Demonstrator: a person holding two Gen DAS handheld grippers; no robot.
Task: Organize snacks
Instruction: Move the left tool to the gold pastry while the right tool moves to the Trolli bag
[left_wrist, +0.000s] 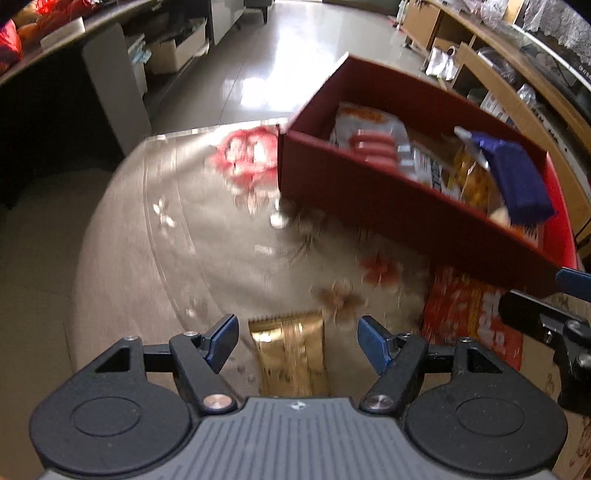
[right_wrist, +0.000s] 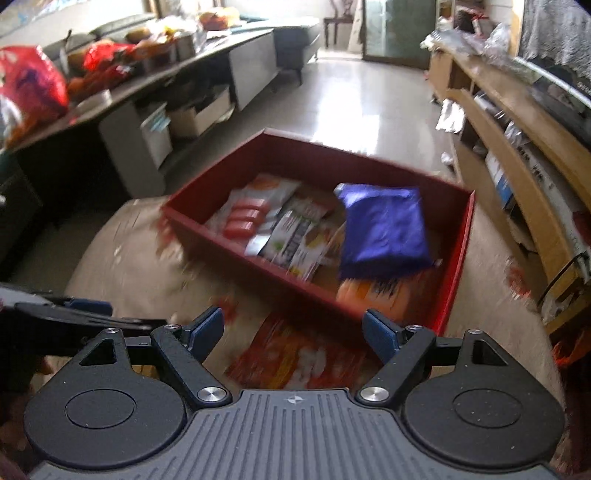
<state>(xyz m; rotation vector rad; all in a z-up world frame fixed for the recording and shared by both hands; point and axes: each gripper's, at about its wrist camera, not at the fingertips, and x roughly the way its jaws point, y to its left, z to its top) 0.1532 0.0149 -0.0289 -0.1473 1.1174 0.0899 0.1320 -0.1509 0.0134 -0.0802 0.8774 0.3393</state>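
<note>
Open dark-red cardboard box of snack packets on floral-cloth table, left gripper agape over gold foil packet, right gripper agape, empty, above red-orange printed packet

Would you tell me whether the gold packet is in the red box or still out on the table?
Out. The gold packet lies on the tablecloth, below the left gripper, outside the red box.

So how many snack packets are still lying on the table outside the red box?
2: a gold packet below the left gripper, and a red-orange packet beside the red box. Others may be hidden.
</note>
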